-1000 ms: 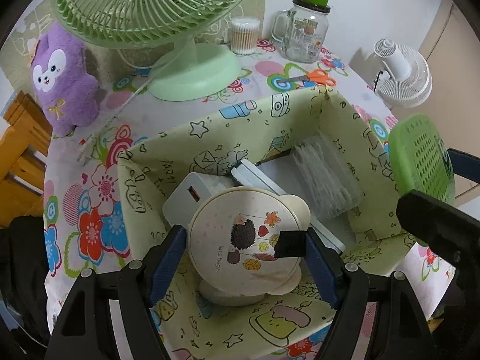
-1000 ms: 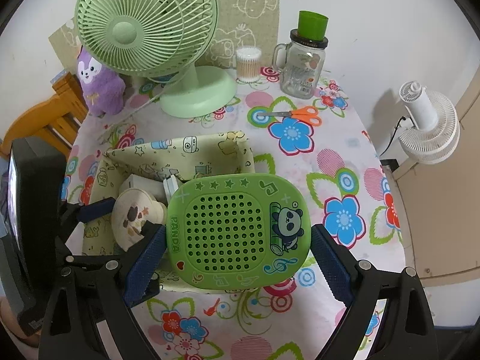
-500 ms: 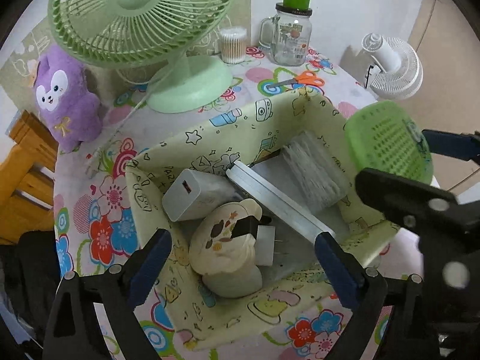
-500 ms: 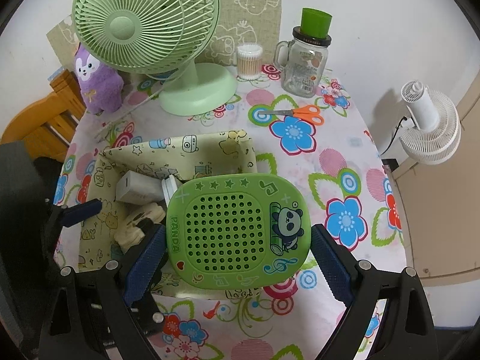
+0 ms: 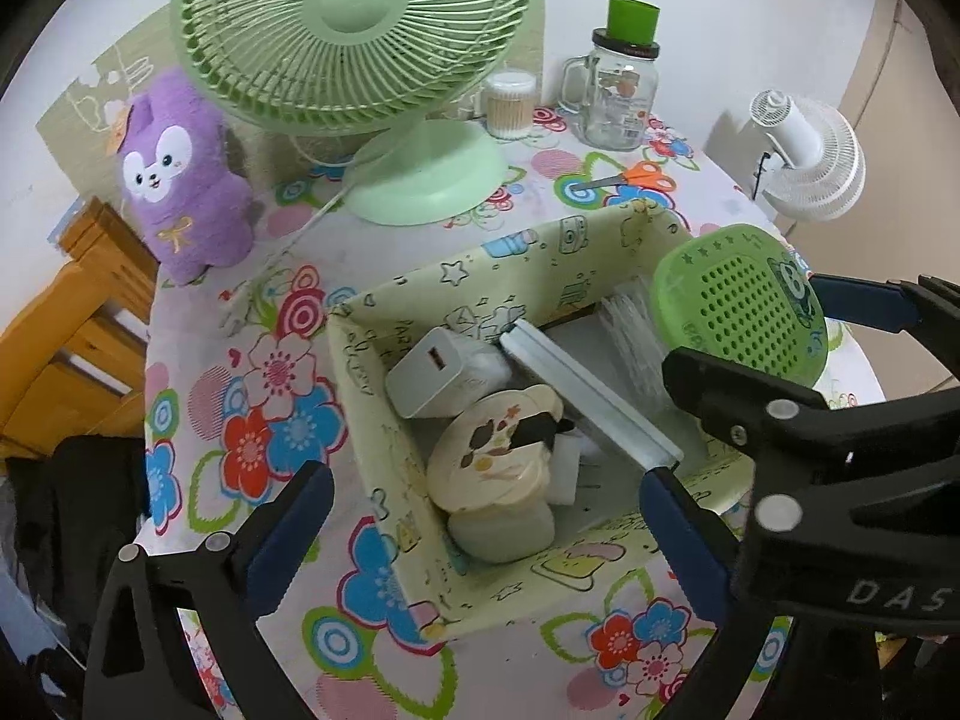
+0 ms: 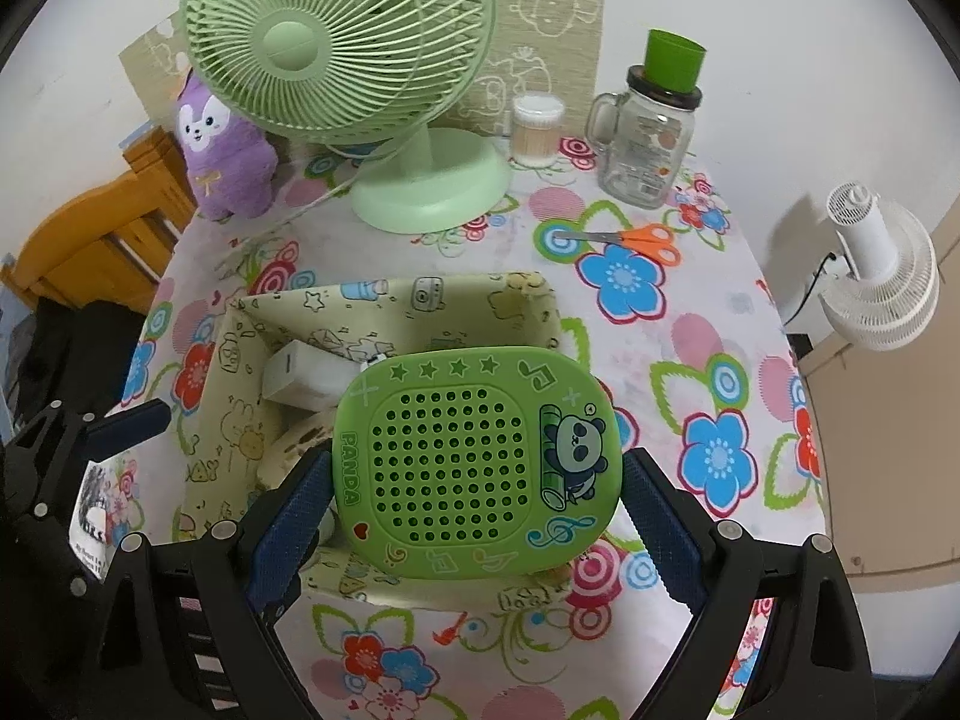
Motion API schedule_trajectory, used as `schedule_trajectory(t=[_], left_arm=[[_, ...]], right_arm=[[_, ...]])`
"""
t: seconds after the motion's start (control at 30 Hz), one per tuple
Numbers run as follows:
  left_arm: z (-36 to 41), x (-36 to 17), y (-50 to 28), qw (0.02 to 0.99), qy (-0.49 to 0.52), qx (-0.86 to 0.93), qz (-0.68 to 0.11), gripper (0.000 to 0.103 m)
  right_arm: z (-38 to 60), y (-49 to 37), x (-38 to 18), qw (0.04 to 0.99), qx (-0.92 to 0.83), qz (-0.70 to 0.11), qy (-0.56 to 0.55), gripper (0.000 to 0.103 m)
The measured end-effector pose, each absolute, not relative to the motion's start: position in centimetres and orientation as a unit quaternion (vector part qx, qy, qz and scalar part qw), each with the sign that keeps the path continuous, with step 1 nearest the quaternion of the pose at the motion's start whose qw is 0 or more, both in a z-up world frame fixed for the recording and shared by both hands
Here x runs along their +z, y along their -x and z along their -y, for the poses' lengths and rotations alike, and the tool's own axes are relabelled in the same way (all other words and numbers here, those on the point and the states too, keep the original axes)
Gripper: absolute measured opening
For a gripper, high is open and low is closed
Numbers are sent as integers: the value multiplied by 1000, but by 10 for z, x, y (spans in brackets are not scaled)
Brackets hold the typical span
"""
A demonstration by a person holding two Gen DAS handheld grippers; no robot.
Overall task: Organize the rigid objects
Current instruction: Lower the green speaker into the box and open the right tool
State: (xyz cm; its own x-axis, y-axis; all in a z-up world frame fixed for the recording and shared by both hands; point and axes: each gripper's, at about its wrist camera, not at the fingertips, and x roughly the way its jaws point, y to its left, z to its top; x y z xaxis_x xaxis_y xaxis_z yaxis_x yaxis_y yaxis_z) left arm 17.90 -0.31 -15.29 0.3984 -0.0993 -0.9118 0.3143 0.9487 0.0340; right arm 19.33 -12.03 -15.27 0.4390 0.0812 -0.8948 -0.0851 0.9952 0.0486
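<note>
A yellow-green patterned fabric box (image 5: 510, 252) stands on the flowered tablecloth. Inside it lie a white charger (image 5: 429, 369), a long grey flat case (image 5: 588, 396), a clear plastic piece (image 5: 630, 336) and a cream lidded container (image 5: 492, 462), tilted on its side. My left gripper (image 5: 480, 534) hovers above the box's near end. Its jaws are opening, wide of the cream container and touching nothing. My right gripper (image 6: 477, 516) is shut on a green perforated panda case (image 6: 474, 468), held above the box's right side (image 6: 420, 300). In the left wrist view that case (image 5: 744, 300) hangs over the box's far right corner.
Behind the box stand a green table fan (image 5: 372, 30), a purple plush toy (image 5: 180, 180), a cotton swab jar (image 5: 509, 102) and a glass mug jar (image 5: 621, 96) with a green cup on top. Orange scissors (image 5: 636, 177) lie nearby. A white fan (image 5: 810, 162) and a wooden chair (image 5: 72, 348) flank the table.
My left gripper let go of the cream container, which tipped over inside the box. The gripper then opened wide and drew up and back. The right gripper kept still with the green case.
</note>
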Motion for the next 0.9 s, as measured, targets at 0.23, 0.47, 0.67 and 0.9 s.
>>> schedule_trajectory(t=[0.23,0.47,0.67,0.9], left_arm=[[-3,-159,-183,825,-98,-113,-545,103],[-3,-162,-190,821,-94,-117,-551,103],[-1,-167,-199,815,-95,-117,-560,103],[-3,-172,-205,811,-95,-119,-565,103]], right_arm=[[108,-204,-163,843,61,-535,9,95],[105,-214,-174,837,61,-543,5,95],[101,-224,-184,832,64,-552,7,95],[99,-234,-194,827,57,-559,6,95]])
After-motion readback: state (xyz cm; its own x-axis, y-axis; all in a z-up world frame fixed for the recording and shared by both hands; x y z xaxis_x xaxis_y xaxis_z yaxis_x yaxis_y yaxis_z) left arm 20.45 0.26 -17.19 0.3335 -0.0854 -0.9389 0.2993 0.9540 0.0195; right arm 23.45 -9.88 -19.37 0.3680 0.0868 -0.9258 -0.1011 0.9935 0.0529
